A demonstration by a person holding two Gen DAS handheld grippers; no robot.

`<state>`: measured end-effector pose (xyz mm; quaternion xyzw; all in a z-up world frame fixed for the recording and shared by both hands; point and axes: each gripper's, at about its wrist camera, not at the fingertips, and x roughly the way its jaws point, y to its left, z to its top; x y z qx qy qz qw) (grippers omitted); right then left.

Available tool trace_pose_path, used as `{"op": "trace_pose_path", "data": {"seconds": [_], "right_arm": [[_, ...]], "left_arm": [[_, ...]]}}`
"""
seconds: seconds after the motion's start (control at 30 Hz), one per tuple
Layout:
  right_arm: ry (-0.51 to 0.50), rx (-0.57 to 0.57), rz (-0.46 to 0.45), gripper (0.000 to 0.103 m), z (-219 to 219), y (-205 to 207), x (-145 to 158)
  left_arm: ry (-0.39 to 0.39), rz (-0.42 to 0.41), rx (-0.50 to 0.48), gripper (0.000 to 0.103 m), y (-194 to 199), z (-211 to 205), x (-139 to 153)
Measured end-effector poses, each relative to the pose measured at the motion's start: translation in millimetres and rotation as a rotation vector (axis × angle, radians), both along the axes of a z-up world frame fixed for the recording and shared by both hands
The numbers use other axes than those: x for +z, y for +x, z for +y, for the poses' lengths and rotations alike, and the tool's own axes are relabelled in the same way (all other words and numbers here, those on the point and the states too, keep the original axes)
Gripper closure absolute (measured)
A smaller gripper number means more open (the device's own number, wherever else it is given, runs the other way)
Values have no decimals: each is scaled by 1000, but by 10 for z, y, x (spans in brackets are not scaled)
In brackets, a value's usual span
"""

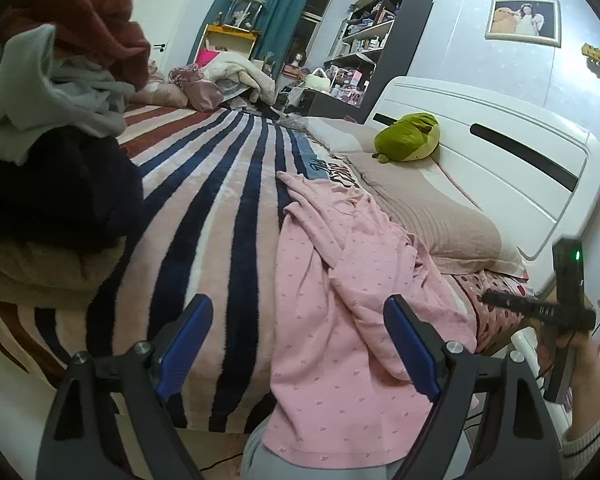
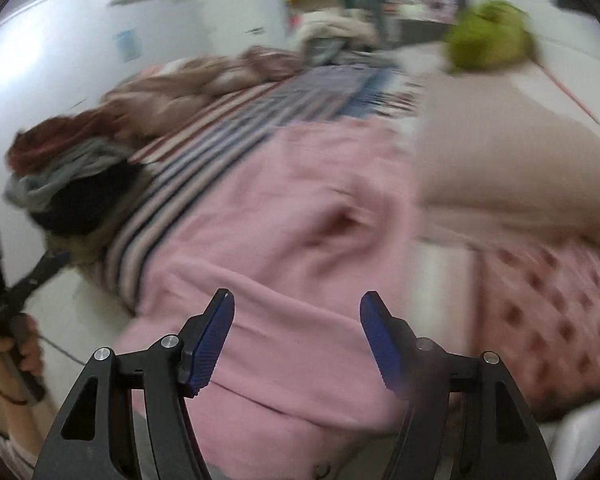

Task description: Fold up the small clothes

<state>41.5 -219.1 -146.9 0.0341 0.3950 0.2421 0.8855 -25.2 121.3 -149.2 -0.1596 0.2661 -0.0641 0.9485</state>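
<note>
A pink garment with a small dotted print (image 1: 332, 300) lies crumpled on the striped blanket (image 1: 220, 200), its lower edge hanging over the bed's near side. My left gripper (image 1: 298, 312) is open and empty, hovering just above the garment's near left part. In the blurred right wrist view the same pink garment (image 2: 284, 240) fills the middle. My right gripper (image 2: 296, 300) is open and empty above its near edge. The right gripper's body also shows in the left wrist view (image 1: 564, 312), held in a hand at the far right.
A pile of clothes (image 1: 48, 128) in rust, grey, black and tan sits on the bed's left side. A beige pillow (image 1: 432, 216) and a green plush toy (image 1: 408, 136) lie by the white headboard (image 1: 500, 152). Shelves and more laundry stand at the back.
</note>
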Motion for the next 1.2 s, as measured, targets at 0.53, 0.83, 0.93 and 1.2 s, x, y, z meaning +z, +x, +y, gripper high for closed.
{"op": "trace_pose_path", "data": {"seconds": [0.53, 0.83, 0.93, 1.2], "right_arm": [[-59, -26, -62, 101, 61, -275, -494], [67, 193, -206, 102, 523, -581, 290], [84, 357, -234, 102, 1023, -725, 490], [-14, 787, 5, 102, 2517, -1001, -100]], "left_arm": [[74, 24, -47, 18, 154, -449, 107], [40, -10, -5, 18, 50, -201, 105], [45, -24, 45, 18, -59, -5, 95], [30, -28, 108, 18, -292, 493, 7]]}}
